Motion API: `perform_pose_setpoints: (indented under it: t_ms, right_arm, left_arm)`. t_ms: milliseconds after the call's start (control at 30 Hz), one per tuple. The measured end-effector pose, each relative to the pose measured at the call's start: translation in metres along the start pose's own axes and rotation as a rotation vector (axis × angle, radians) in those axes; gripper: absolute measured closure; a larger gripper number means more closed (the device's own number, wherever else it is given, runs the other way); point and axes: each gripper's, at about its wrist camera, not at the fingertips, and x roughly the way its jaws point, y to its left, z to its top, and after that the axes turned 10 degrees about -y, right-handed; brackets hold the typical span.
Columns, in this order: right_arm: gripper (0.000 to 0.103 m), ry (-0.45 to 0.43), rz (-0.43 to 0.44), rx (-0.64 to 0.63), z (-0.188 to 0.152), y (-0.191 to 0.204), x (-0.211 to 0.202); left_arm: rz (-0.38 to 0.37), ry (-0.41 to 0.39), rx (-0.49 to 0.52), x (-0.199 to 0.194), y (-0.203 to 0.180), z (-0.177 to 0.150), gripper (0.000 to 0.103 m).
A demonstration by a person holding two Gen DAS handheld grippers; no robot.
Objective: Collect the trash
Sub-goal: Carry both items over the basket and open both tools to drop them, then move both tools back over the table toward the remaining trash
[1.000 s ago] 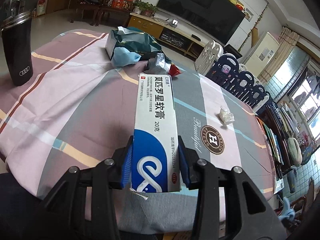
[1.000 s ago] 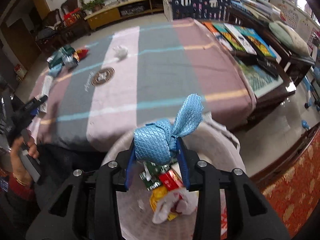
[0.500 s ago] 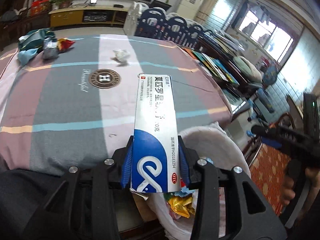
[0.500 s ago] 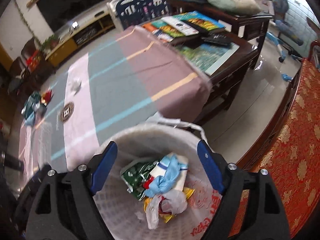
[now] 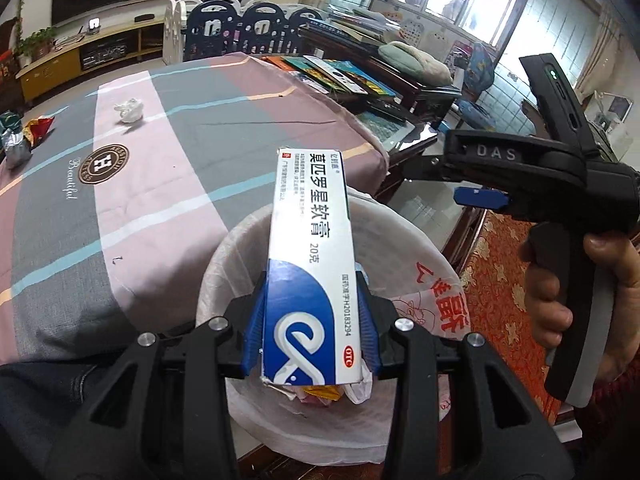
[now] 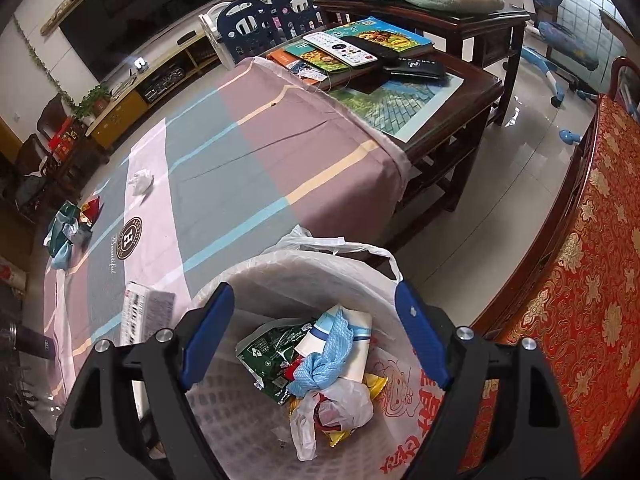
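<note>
The left gripper (image 5: 310, 322) has its blue fingers (image 5: 253, 330) clamped on the lower end of a white and blue ointment box (image 5: 312, 276). The box projects forward and upward from the fingers, printed face toward the camera. It hangs over the waste bin (image 5: 404, 240), which is lined with a white plastic bag carrying red print.

The right gripper (image 6: 316, 334) is positioned above the same bin (image 6: 256, 276). Its fingers (image 6: 420, 336) stand wide apart and nothing is between them. In the left wrist view the right gripper (image 5: 448, 182) appears at the right, carried by a hand (image 5: 560, 292) wrapped around its black handle.

Contents of the bin, seen from the right wrist camera:
- a knotted light blue cloth (image 6: 324, 364) on top of the pile;
- a green wrapper (image 6: 268, 356) just beside the cloth;
- a crumpled white plastic bag (image 6: 332, 408) below the cloth;
- yellow and red packaging, partly covered.

The bin stands against the near edge of the desk (image 5: 168, 160), which is covered by a striped cloth in grey, pink and mauve. On the desk remain:
- a crumpled white tissue (image 5: 129, 110), well apart from the bin;
- a group of wrappers (image 6: 72, 224) at the far left end.
</note>
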Motion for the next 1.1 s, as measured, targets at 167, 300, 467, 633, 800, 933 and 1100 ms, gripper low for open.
perform_pose_setpoints:
  t_ms: [167, 300, 467, 633, 800, 933, 1100]
  right_arm:
    - [0.022, 0.0, 0.004, 0.002, 0.0, 0.0, 0.0]
    - [0.022, 0.005, 0.0, -0.003, -0.002, 0.003, 0.002]
    - [0.022, 0.024, 0.004, -0.025, -0.006, 0.015, 0.01]
    - [0.022, 0.05, 0.025, -0.055, -0.009, 0.038, 0.024]
    - [0.022, 0.072, 0.098, -0.122, -0.009, 0.094, 0.037]
    - [0.022, 0.08, 0.166, -0.199, -0.013, 0.154, 0.05]
    - [0.022, 0.079, 0.235, -0.285, -0.015, 0.233, 0.07]
  left_arm:
    - [-0.066, 0.042, 0.015, 0.009, -0.01, -0.008, 0.015]
    - [0.108, 0.012, -0.011, 0.009, 0.014, -0.004, 0.013]
    - [0.349, -0.007, -0.257, 0.001, 0.097, -0.002, 0.013]
    - [0.571, -0.094, -0.407, -0.029, 0.181, 0.004, 0.013]
    - [0.799, -0.162, -0.502, -0.054, 0.265, 0.012, 0.013]
    - [0.811, -0.209, -0.692, -0.069, 0.31, -0.005, 0.012]
    - [0.865, -0.295, -0.752, -0.09, 0.314, -0.015, 0.01]
